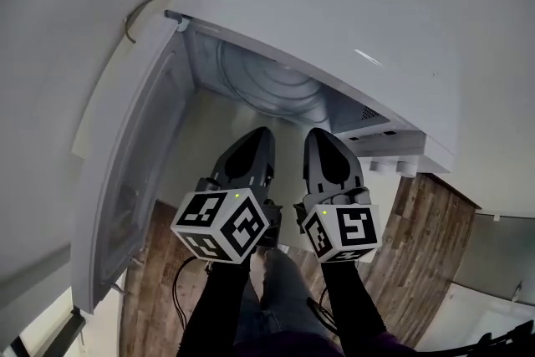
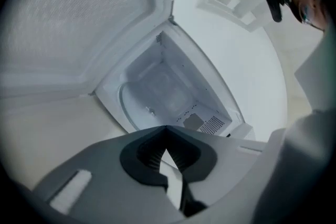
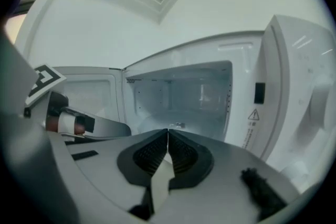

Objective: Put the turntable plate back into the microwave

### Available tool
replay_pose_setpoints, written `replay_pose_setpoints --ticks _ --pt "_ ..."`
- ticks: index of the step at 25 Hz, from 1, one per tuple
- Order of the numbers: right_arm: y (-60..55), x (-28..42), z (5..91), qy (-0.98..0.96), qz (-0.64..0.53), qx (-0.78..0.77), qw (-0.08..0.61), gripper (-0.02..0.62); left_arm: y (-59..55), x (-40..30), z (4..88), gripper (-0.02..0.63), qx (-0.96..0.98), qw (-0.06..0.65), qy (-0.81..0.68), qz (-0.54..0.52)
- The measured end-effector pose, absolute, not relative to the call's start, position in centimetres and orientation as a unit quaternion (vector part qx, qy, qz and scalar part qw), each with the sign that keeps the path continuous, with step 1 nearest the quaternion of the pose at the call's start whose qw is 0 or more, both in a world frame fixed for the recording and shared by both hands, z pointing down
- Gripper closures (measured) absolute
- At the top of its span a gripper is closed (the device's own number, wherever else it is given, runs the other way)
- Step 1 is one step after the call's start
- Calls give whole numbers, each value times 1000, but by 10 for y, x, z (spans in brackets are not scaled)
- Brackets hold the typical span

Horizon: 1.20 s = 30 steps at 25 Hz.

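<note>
The white microwave (image 1: 334, 4) stands with its door (image 1: 134, 171) swung open to the left. Inside the cavity lies the clear glass turntable plate (image 1: 276, 88), flat on the cavity floor; its curved rim (image 2: 126, 107) also shows in the left gripper view. My left gripper (image 1: 261, 132) and right gripper (image 1: 322, 132) hover side by side just in front of the opening, outside the cavity. Both have their jaws shut with nothing between them, as the left gripper (image 2: 167, 127) and right gripper (image 3: 167, 131) show in their own views. Neither touches the plate.
A pale counter (image 1: 205, 138) runs under the microwave's front. The control panel side (image 3: 257, 107) with a warning label is right of the cavity. Wooden floor (image 1: 422, 238) lies below. A cord (image 1: 138, 12) loops behind the microwave's left corner.
</note>
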State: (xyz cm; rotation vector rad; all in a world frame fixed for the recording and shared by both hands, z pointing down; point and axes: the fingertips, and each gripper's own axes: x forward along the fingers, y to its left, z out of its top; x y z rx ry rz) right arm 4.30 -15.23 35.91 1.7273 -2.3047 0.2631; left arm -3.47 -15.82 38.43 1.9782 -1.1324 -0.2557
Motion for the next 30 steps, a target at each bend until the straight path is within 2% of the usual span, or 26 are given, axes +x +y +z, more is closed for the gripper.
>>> replay_pose_setpoints --ticks 6,23,30 --pt "-130 42 307 -796 69 595 91 584 -133 -40 334 601 825 292 -481 -55" --pt "-88 60 214 -794 1 607 32 584 -104 -39 208 601 850 71 -520 -42" --pt "-79 52 171 -798 -35 602 1 584 -96 -32 165 601 855 7 -516 -54"
